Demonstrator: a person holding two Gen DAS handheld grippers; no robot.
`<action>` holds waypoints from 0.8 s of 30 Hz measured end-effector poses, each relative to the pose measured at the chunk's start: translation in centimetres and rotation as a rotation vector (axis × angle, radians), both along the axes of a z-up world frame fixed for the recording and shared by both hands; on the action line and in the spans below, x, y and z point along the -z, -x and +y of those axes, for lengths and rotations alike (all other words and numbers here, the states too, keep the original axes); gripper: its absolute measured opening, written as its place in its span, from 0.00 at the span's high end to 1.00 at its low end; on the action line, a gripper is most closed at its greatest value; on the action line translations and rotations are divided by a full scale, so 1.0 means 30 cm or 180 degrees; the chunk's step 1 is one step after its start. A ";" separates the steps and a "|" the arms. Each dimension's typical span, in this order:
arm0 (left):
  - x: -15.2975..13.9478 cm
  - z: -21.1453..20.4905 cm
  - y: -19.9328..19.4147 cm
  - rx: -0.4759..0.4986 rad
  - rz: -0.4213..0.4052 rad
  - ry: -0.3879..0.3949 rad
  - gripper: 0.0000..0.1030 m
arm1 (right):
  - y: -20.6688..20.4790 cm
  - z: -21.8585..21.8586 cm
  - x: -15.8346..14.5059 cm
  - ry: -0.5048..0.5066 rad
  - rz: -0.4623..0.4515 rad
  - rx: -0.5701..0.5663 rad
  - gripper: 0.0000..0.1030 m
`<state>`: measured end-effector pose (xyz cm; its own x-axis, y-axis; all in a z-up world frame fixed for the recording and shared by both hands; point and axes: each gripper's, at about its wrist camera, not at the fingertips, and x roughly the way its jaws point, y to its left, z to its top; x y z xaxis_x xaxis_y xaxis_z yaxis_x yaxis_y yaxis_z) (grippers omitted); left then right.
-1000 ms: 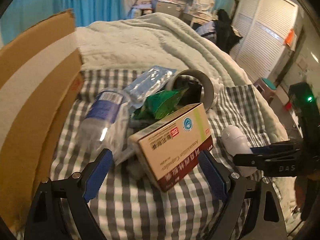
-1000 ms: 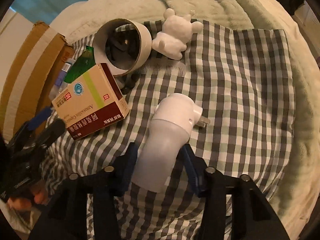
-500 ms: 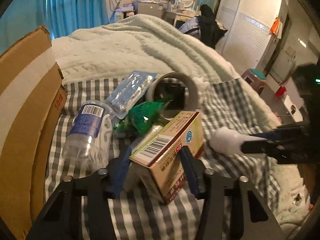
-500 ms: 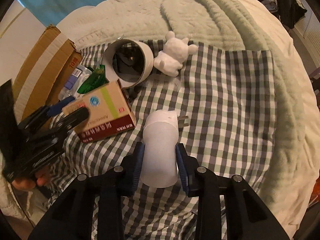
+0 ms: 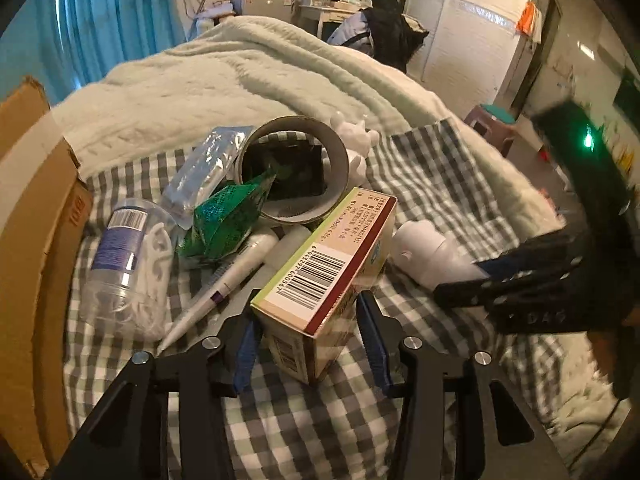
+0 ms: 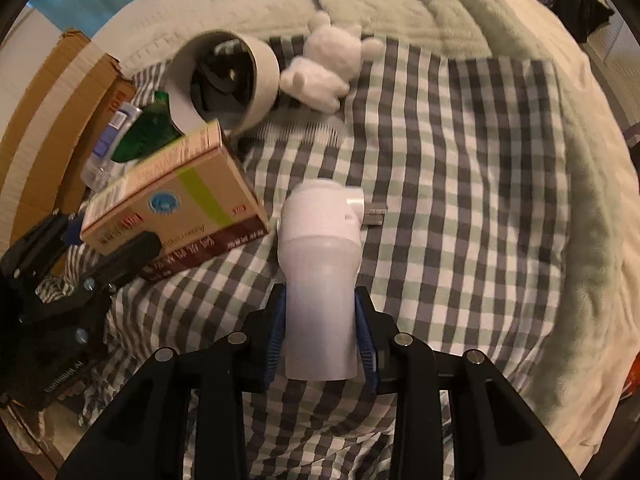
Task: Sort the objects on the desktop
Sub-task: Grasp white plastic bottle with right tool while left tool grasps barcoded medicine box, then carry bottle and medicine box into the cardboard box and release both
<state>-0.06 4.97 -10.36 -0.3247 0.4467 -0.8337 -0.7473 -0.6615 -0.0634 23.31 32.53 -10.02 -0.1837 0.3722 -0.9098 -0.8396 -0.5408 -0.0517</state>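
The left gripper (image 5: 308,344) pinches a tan-and-maroon cardboard medicine box (image 5: 332,272) between its fingers, while the right gripper (image 6: 320,336) clamps a white plastic plug-in device (image 6: 320,276).

I see dim, warm indoor light in both fisheye views, edges bent and vignetted black, with motion blur smearing the right tongs (image 5: 460,292) and checked cloth (image 6: 460,184).

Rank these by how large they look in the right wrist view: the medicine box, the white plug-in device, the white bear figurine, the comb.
1. medicine box and white plug-in device: similar; the device is nearer the camera, so unsure.
2. white bear figurine.
3. comb.
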 end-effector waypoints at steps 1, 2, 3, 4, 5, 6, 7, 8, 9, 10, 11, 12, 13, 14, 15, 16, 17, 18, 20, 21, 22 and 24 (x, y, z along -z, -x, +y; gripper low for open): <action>-0.003 -0.006 0.000 -0.0002 -0.0029 -0.0043 0.58 | -0.005 -0.002 -0.002 0.0001 0.0012 -0.0001 0.69; -0.005 -0.012 -0.005 -0.0010 -0.0051 -0.0071 0.61 | -0.011 -0.003 -0.007 0.0010 0.0022 0.0010 0.69; -0.010 -0.021 -0.012 -0.0029 -0.0064 -0.0105 0.63 | -0.021 -0.005 -0.016 0.0014 0.0054 0.0033 0.69; -0.017 -0.029 -0.014 -0.0057 -0.0083 -0.0145 0.64 | -0.032 -0.009 -0.028 0.0017 0.0102 0.0048 0.69; -0.031 -0.040 -0.020 -0.0096 -0.0109 -0.0206 0.67 | -0.040 -0.014 -0.043 0.0006 0.0141 0.0057 0.69; -0.042 -0.047 -0.021 -0.0111 -0.0116 -0.0244 0.69 | -0.049 -0.021 -0.061 -0.0018 0.0179 0.0066 0.69; -0.058 -0.055 -0.025 -0.0128 -0.0106 -0.0280 0.69 | -0.054 -0.028 -0.080 -0.0039 0.0212 0.0068 0.69; -0.080 -0.066 -0.025 -0.0146 -0.0082 -0.0331 0.71 | -0.058 -0.035 -0.098 -0.0058 0.0250 0.0065 0.69; -0.099 -0.076 -0.021 -0.0156 -0.0094 -0.0373 0.71 | -0.061 -0.045 -0.124 -0.0083 0.0303 0.0050 0.69; -0.114 -0.084 -0.014 -0.0187 -0.0103 -0.0413 0.71 | -0.060 -0.053 -0.139 -0.0104 0.0329 0.0037 0.70; -0.134 -0.100 -0.001 -0.0248 -0.0128 -0.0486 0.72 | -0.058 -0.063 -0.157 -0.0132 0.0354 0.0019 0.70; -0.143 -0.110 0.008 -0.0278 -0.0173 -0.0525 0.72 | -0.041 -0.066 -0.180 -0.0160 0.0363 -0.0010 0.71; -0.152 -0.121 0.018 -0.0327 -0.0204 -0.0563 0.72 | -0.017 -0.073 -0.203 -0.0196 0.0368 -0.0036 0.74; -0.165 -0.137 0.027 -0.0395 -0.0219 -0.0599 0.72 | 0.016 -0.071 -0.225 -0.0226 0.0381 -0.0063 0.78; -0.173 -0.146 0.030 -0.0419 -0.0213 -0.0615 0.72 | 0.026 -0.099 -0.235 -0.0241 0.0395 -0.0108 0.97; -0.188 -0.154 0.033 -0.0441 -0.0184 -0.0636 0.72 | 0.055 -0.092 -0.258 -0.0279 0.0376 -0.0141 0.99; -0.206 -0.163 0.033 -0.0445 -0.0141 -0.0653 0.72 | 0.064 -0.111 -0.265 -0.0338 0.0316 -0.0161 0.99; -0.214 -0.167 0.033 -0.0450 -0.0122 -0.0658 0.72 | 0.089 -0.113 -0.262 -0.0381 0.0227 -0.0181 0.99; -0.228 -0.177 0.035 -0.0470 -0.0121 -0.0669 0.72 | 0.105 -0.095 -0.242 -0.0362 0.0217 -0.0176 0.99; -0.229 -0.188 0.033 -0.0469 -0.0126 -0.0669 0.72 | 0.105 -0.092 -0.226 -0.0305 0.0267 -0.0157 0.99; -0.229 -0.193 0.032 -0.0478 -0.0111 -0.0661 0.72 | 0.092 -0.081 -0.214 -0.0283 0.0254 -0.0141 0.93; -0.219 -0.201 0.026 -0.0466 -0.0084 -0.0599 0.72 | 0.099 -0.054 -0.189 -0.0368 0.0145 -0.0058 0.64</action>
<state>-0.82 -1.05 -3.79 -0.3766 0.5448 -0.7493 -0.6408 -0.7373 -0.2140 20.34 30.90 -4.34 -0.2314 0.4704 -0.8516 -0.8325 -0.5486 -0.0768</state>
